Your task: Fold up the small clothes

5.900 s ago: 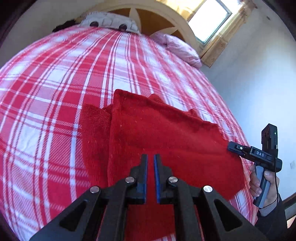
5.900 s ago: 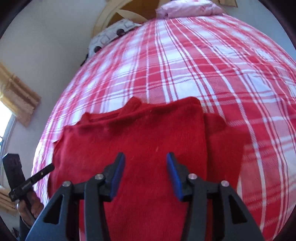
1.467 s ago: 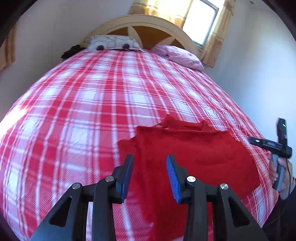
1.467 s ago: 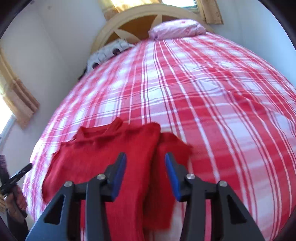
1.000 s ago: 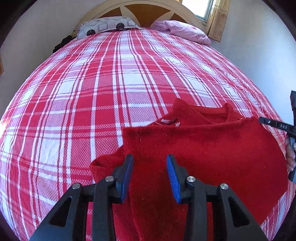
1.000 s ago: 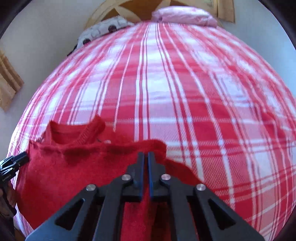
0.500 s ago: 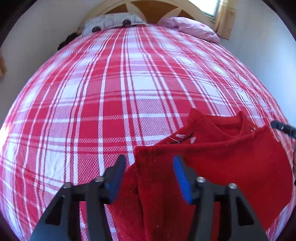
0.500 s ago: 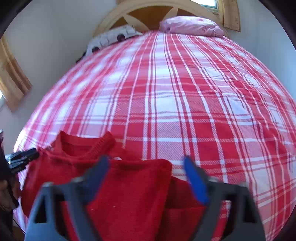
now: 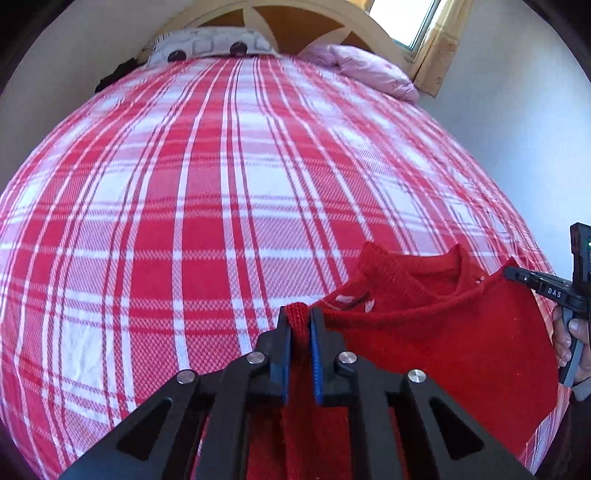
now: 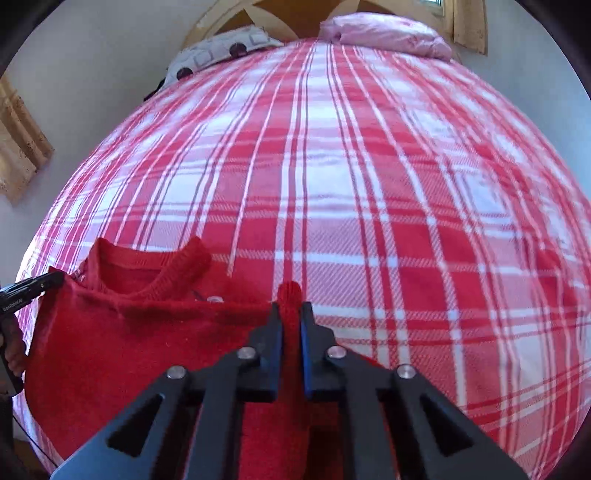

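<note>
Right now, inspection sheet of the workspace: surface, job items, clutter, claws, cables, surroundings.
Surface: bed with red and white plaid sheet, mostly bare.
Job's things: one red knit sweater at the near edge, partly folded, collar facing the headboard.
Clutter: patterned pillow, pink pillow and a dark item at the far end.
Claws: left claw shut on a sweater corner; right claw shut on the opposite corner; both have just been closing on the fabric.
Cables: nothing seen.
Surroundings: wooden headboard, window with curtain, pale walls.

One red sweater (image 9: 443, 343), two pillows (image 9: 210, 44)
</note>
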